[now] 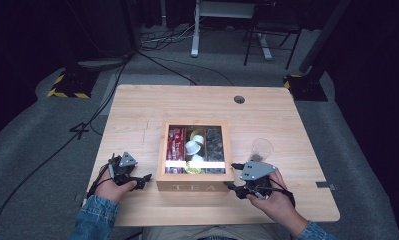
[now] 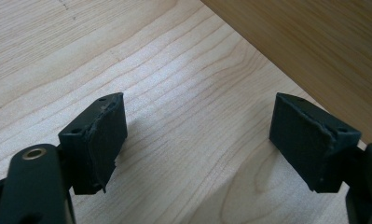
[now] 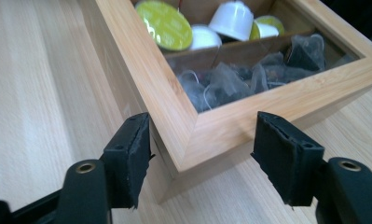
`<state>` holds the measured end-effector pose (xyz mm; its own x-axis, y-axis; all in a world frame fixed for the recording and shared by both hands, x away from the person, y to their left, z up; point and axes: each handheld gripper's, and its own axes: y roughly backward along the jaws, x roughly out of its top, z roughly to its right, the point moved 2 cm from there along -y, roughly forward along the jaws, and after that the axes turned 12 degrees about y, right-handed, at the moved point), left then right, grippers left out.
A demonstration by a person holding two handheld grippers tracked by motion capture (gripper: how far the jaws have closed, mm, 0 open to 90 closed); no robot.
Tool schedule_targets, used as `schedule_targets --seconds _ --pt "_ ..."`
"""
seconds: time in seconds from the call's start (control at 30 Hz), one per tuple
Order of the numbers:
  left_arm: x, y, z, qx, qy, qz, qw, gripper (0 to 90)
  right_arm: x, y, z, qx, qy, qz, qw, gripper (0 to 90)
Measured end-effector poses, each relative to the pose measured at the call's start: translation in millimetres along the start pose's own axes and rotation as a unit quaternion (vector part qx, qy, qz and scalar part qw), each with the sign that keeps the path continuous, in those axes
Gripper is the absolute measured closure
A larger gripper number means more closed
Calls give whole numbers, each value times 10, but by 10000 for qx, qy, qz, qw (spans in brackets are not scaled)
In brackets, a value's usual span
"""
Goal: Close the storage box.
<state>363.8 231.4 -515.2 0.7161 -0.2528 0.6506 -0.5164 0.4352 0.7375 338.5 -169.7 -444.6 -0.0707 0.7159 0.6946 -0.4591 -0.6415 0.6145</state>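
A wooden tea box marked TEA stands mid-table, its glass-paned lid shut. Under the glass lie red sachets, white and green capsules and dark tea bags. My right gripper is at the box's front right corner. In the right gripper view it stands open astride that corner of the box, one pad close against the wood, the other apart. Capsules and tea bags show through the lid. My left gripper rests open left of the box, empty, beside the box wall.
A clear plastic cup stands just right of the box, behind my right hand. The light wooden table has a cable hole near its far edge. Stands and cables lie on the grey floor beyond.
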Motion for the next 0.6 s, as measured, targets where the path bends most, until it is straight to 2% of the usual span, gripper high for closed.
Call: schedule_targets --seconds 0.17,0.33,0.37,0.43,0.6 --pt "-6 5 0 7 -14 18 10000 196 58 51 24 50 -53 122 9999 349" --pt "-20 54 -4 -15 63 -29 10000 248 113 95 77 105 -188 271 9994 335" --pt "-32 75 -7 -4 98 7 10000 251 150 141 132 116 -272 361 9989 318" --pt "-42 95 -10 5 123 12 9999 252 160 161 151 128 -318 393 9986 314" --pt "-80 183 -15 -10 193 74 9998 252 169 322 357 20 -712 633 9955 285"
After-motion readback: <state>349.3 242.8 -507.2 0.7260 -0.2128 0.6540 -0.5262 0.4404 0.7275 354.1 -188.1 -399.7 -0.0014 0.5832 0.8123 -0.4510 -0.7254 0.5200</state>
